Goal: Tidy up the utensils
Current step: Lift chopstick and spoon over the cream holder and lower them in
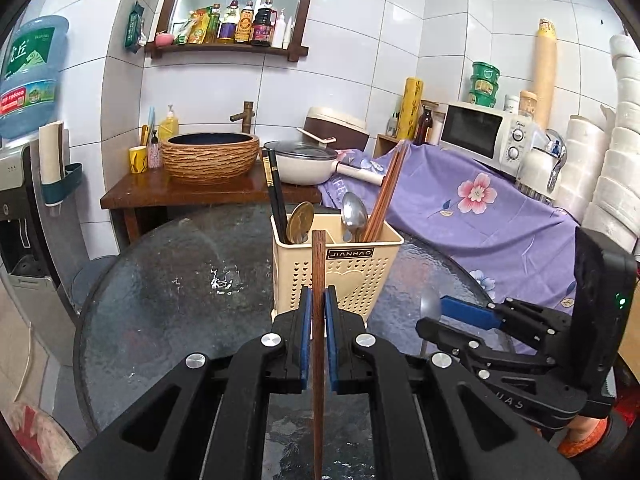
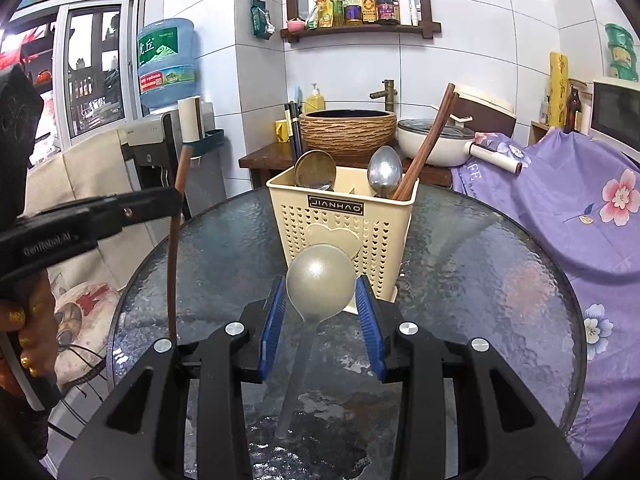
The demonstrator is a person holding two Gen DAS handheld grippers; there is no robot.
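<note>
The left gripper [image 1: 319,312] clamped a light, stiff brown wooden chopstick [image 1: 318,264] mid-shaft, while the right gripper [image 2: 322,300] pinched a slippery pale plastic spoon [image 2: 320,280] at its bowl, likely prone to twisting.

The holder [image 2: 342,220] at frame centre blocks the straight way, while the table [image 2: 500,280] lies bare at lower left and right.

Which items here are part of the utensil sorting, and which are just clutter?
In play:
- beige caddy, already holding spoons and chopsticks
- brown chopstick, clamped in left gripper
- pale spoon, gripped at its bowl by right gripper

Background:
- pan
- basin
- microwave
- water bottle
- purple cloth
</note>
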